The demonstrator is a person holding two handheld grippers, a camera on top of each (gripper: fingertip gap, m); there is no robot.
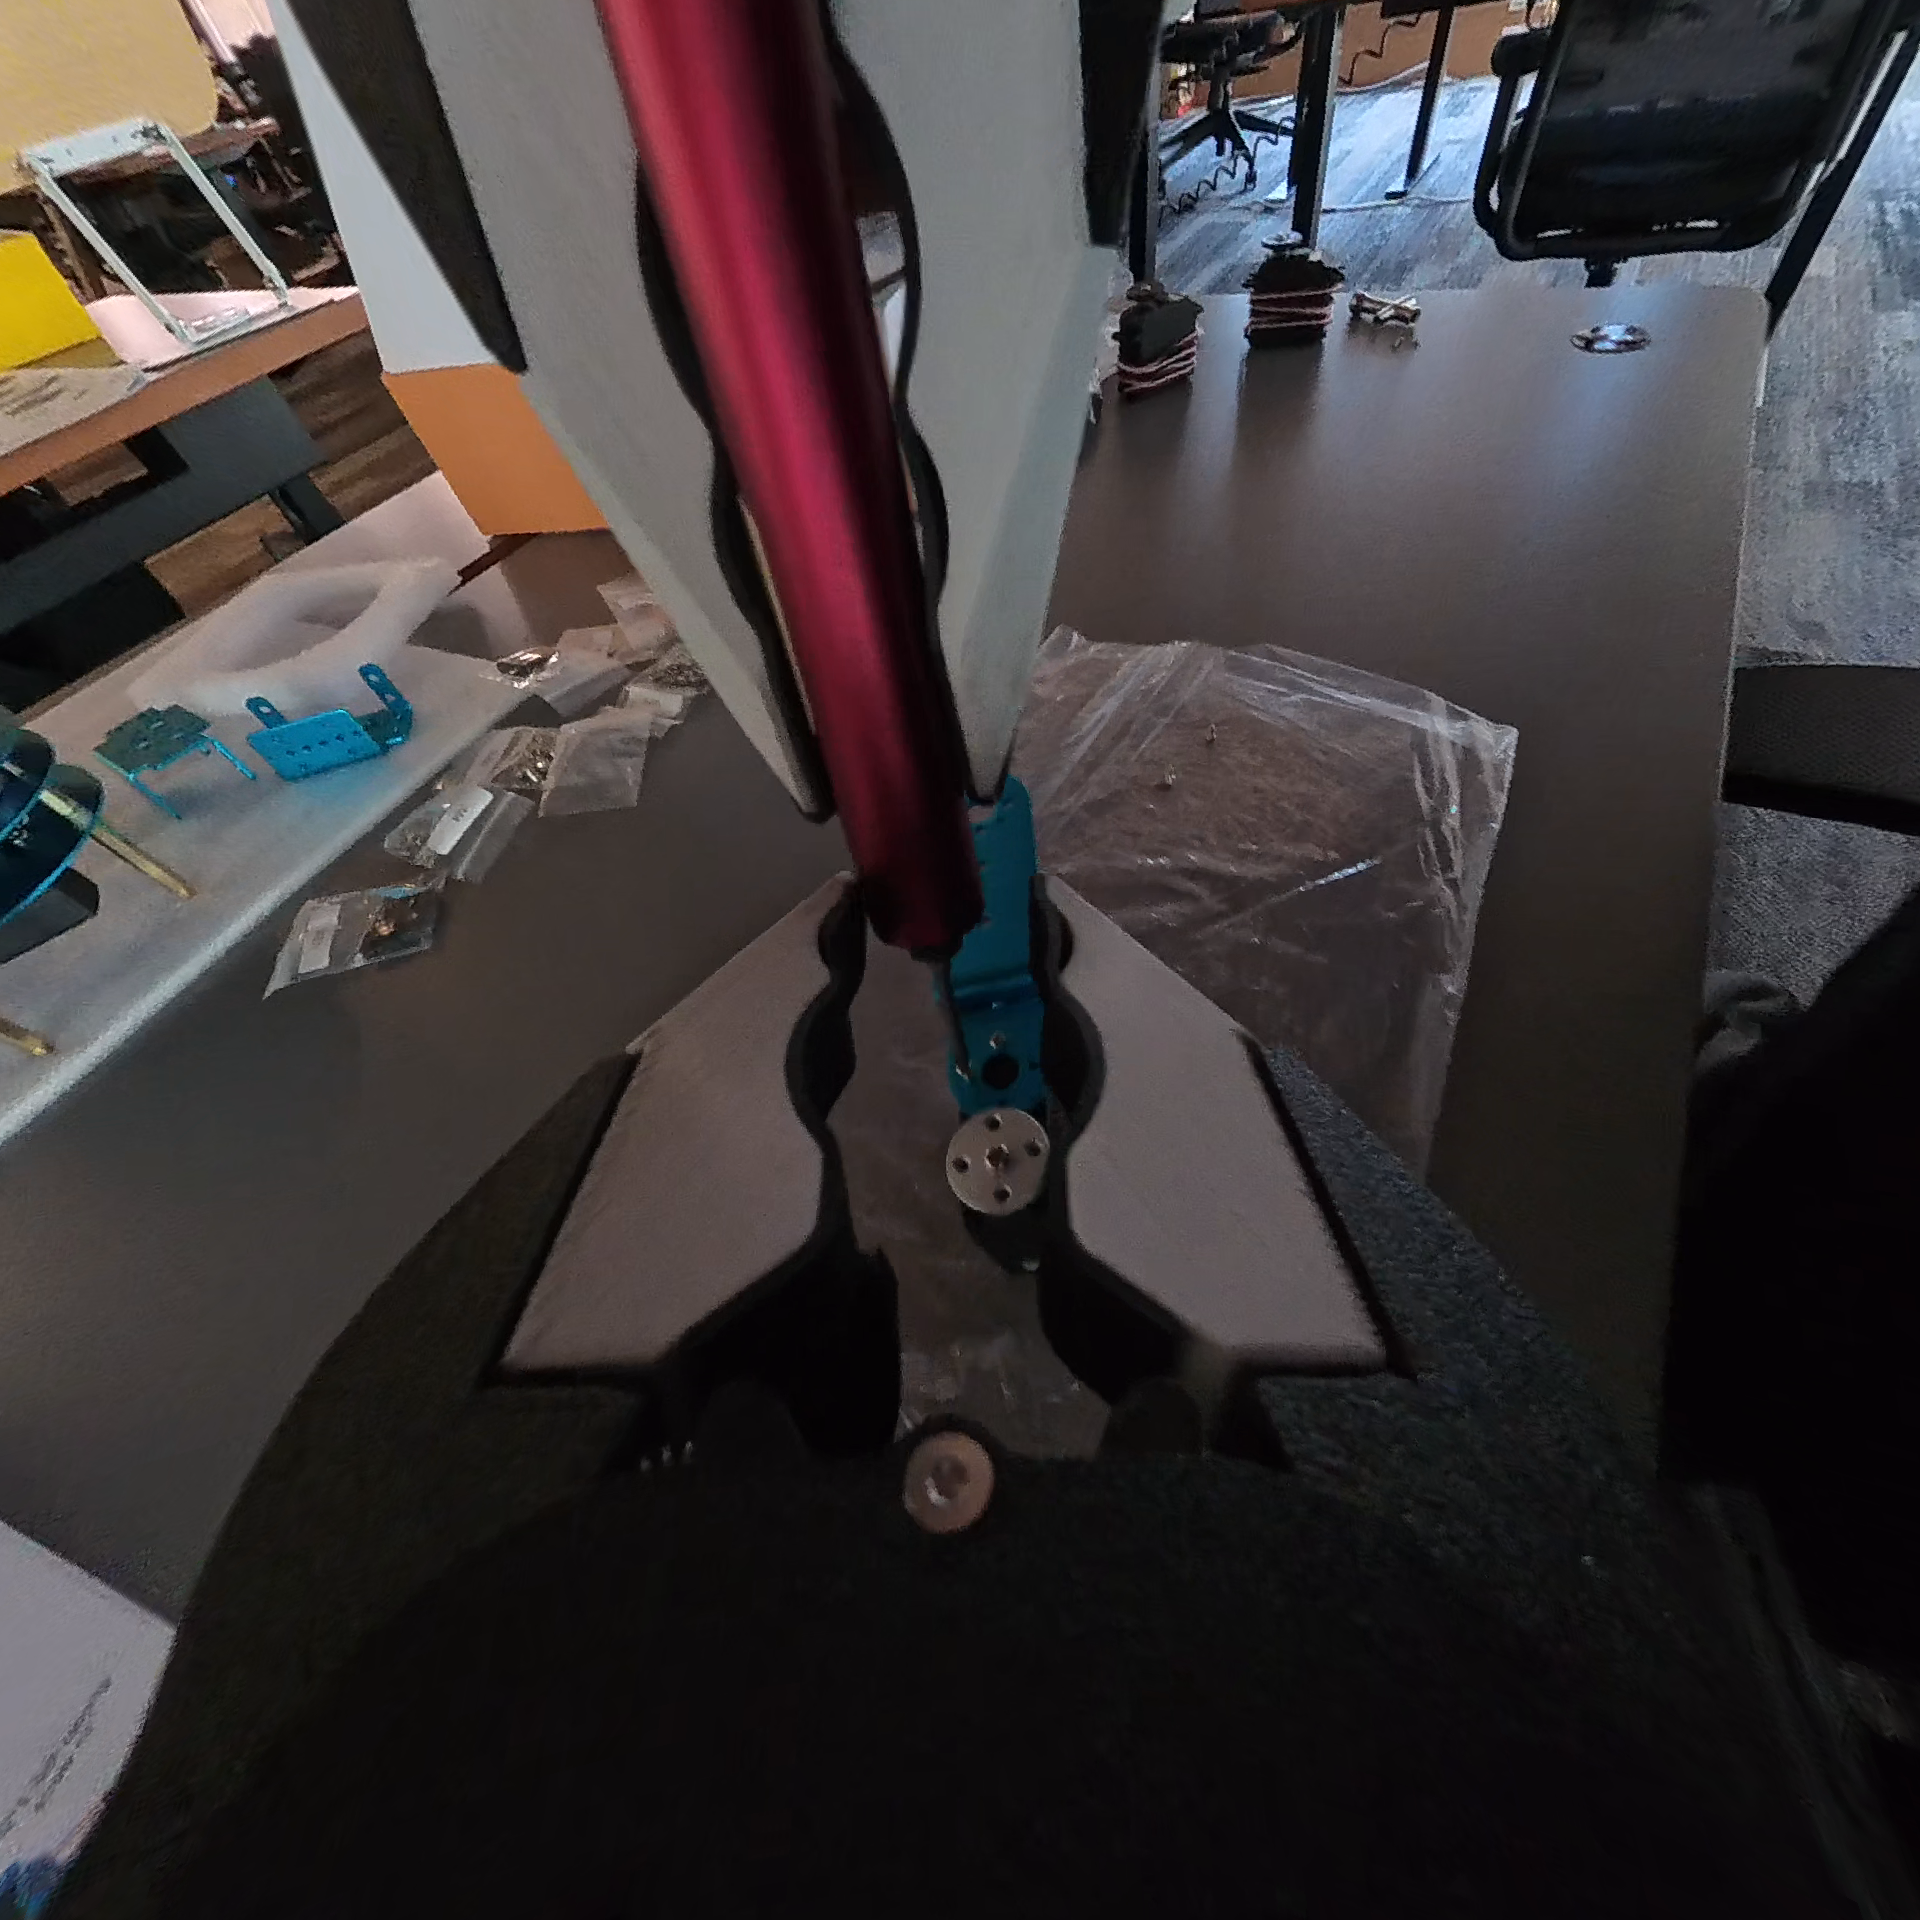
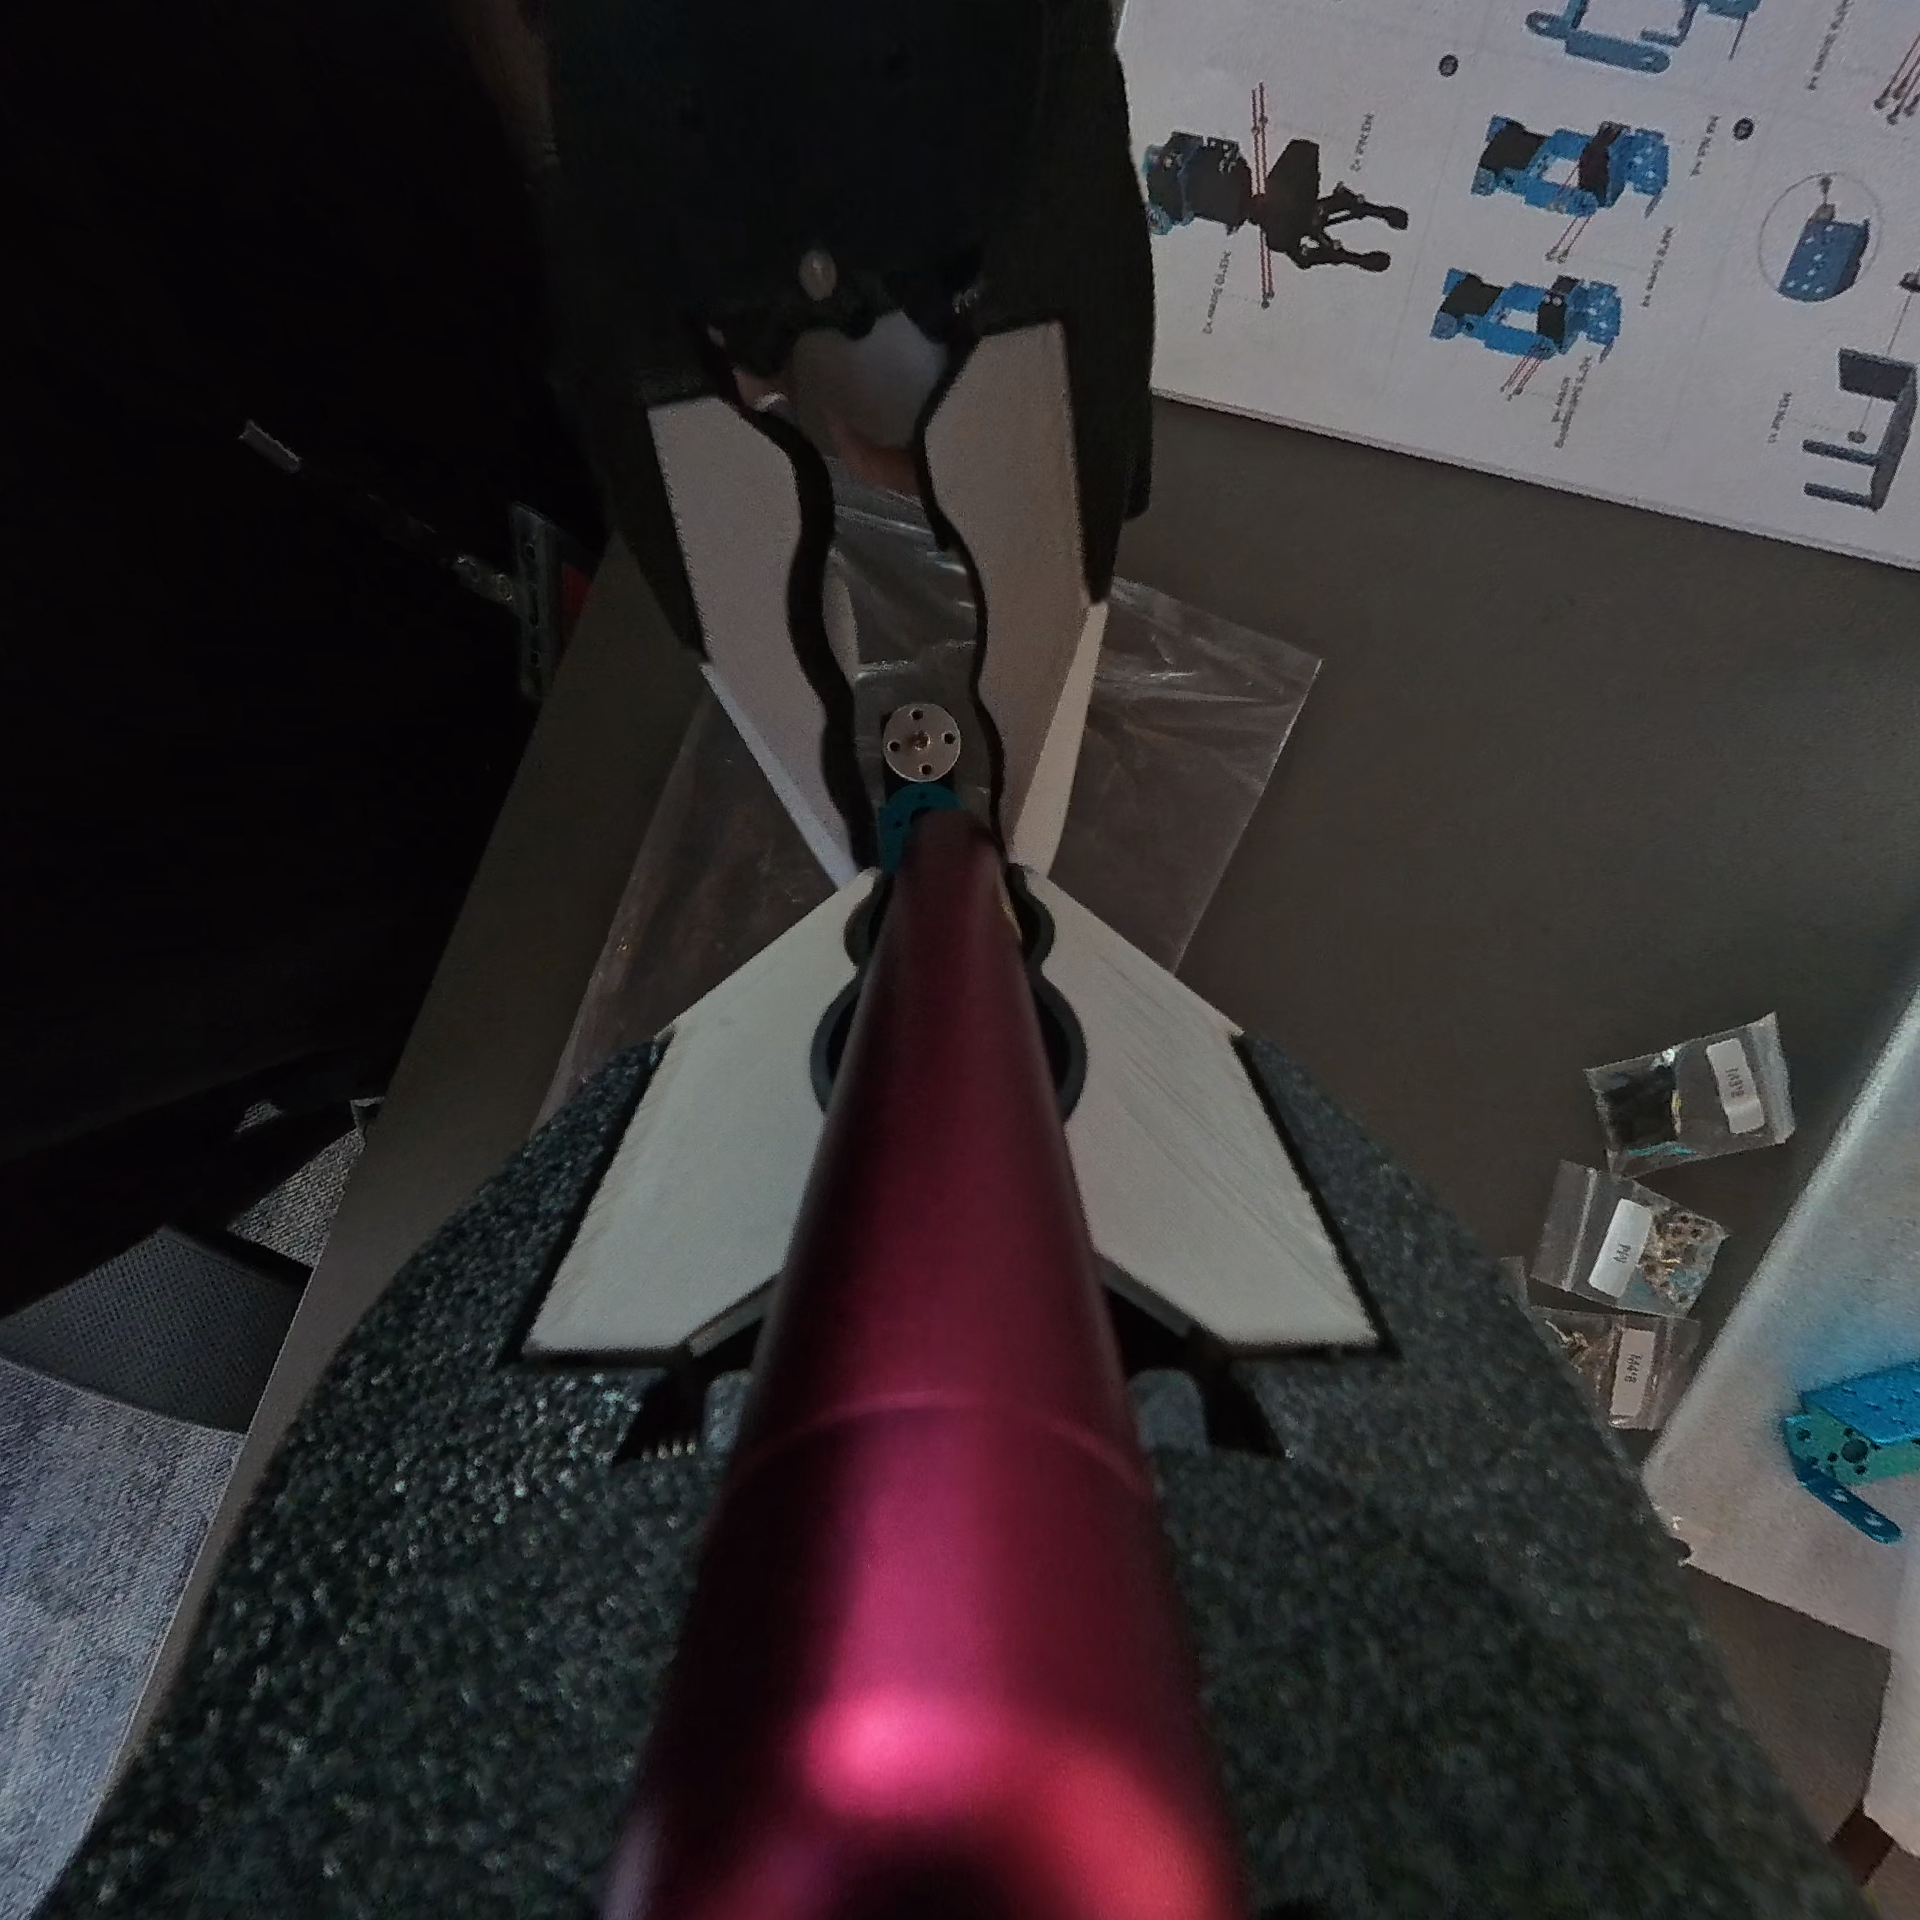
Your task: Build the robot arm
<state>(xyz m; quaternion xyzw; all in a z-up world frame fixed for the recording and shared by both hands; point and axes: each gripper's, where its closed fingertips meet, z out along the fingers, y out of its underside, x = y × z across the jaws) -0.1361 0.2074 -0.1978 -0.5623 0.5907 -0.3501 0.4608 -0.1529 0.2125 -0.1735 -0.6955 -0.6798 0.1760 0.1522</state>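
The magenta screwdriver (image 2: 940, 1351) fills the right wrist view nearest the lens, its metal barrel running forward between the fingers of the right gripper (image 2: 940, 883), which is closed around it. Its thin bit comes down onto a blue bracket (image 1: 992, 966) fixed to a black servo with a silver round horn (image 1: 995, 1161). The left gripper (image 1: 951, 914) holds that assembly, its fingers drawn in against the servo and bracket; a gap remains on the left side between the wavy black pads (image 1: 831, 1039). Both grippers meet nose to nose above a clear plastic bag (image 1: 1278, 831) lying on the dark table (image 1: 1403, 499). To the left in the left wrist view sit small bags of hardware (image 1: 540, 758) and more blue brackets (image 1: 327, 732) on a white sheet. Two further servos wound with wire (image 1: 1288, 301) stand at the table's far end. In the right wrist view a printed instruction sheet (image 2: 1558, 260) lies beyond the bag, with labelled hardware bags (image 2: 1631, 1247) to the right.
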